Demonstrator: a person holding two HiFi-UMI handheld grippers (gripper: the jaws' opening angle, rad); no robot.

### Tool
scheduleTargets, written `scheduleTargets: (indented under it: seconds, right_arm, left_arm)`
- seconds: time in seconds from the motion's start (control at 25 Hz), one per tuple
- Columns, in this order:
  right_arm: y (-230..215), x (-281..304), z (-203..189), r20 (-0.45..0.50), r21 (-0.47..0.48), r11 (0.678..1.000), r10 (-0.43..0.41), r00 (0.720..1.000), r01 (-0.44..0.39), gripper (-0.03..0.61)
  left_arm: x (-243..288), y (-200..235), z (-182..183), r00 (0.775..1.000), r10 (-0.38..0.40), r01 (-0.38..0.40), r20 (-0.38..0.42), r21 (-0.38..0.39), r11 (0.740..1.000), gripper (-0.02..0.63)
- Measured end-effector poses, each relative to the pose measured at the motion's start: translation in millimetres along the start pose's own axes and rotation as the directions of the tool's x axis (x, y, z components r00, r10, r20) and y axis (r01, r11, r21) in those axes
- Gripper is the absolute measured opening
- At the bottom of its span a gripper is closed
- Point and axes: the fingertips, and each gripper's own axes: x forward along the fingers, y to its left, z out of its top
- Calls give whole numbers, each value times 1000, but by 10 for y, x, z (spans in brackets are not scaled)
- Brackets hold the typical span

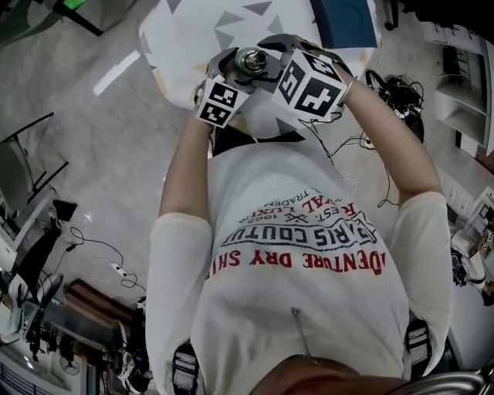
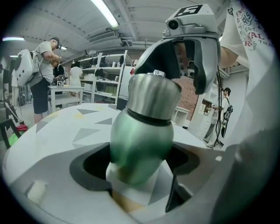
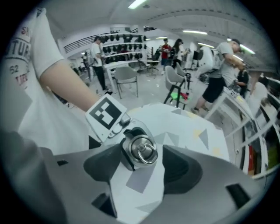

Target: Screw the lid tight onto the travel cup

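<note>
A green travel cup (image 2: 140, 140) with a steel lid (image 2: 153, 96) is held in the air above a white table (image 1: 193, 31) printed with grey triangles. My left gripper (image 2: 138, 168) is shut on the cup's green body, and its marker cube shows in the head view (image 1: 220, 102). My right gripper (image 3: 142, 164) points down over the lid (image 3: 141, 151), whose top ring faces it. The lid sits beside one dark pad, with a gap to the other, so the jaws stand open around it. In the head view both grippers meet at the lid (image 1: 251, 60).
A dark blue box (image 1: 343, 19) lies at the table's far edge. Cables (image 1: 394, 92) trail on the floor to the right. Several people, shelves (image 2: 103, 76) and chairs (image 3: 127, 76) fill the room behind the table.
</note>
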Motion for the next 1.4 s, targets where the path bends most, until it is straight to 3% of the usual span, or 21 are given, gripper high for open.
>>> scheduleTargets:
  seconds: [0.16, 0.4, 0.52, 0.64, 0.96, 1.08, 1.28, 1.4]
  right_arm:
    - [34, -45, 13, -57, -245, 959, 135, 989, -144, 272]
    - [63, 60, -130, -206, -475, 830, 216, 954, -291, 272]
    - [109, 114, -130, -226, -541, 774, 244, 943, -329, 272]
    - [95, 163, -114, -226, -552, 757, 267, 937, -349, 239]
    - [65, 165, -95, -230, -448, 827, 261, 938, -340, 238]
    - [42, 180, -72, -194, -385, 871, 247, 949, -306, 238]
    - [12, 179, -52, -90, -185, 964, 179, 980, -193, 238]
    - [-22, 170, -49, -21, -23, 995, 92, 996, -92, 238]
  left_arm:
    - [-6, -16, -1, 1000, 6, -6, -4, 1, 1000, 394]
    - [20, -24, -13, 1000, 4, -4, -12, -1, 1000, 394]
    - [7, -18, -4, 1000, 8, -8, -10, -3, 1000, 394]
    - [5, 0, -11, 1000, 11, -11, -12, 1, 1000, 394]
    - [-4, -4, 3, 1000, 5, -5, -16, 3, 1000, 394]
    - [-2, 18, -8, 1000, 8, -8, -17, -1, 1000, 394]
    - [-3, 6, -2, 1000, 7, -7, -17, 5, 1000, 394]
    - [2, 10, -15, 1000, 8, -8, -20, 7, 1000, 394]
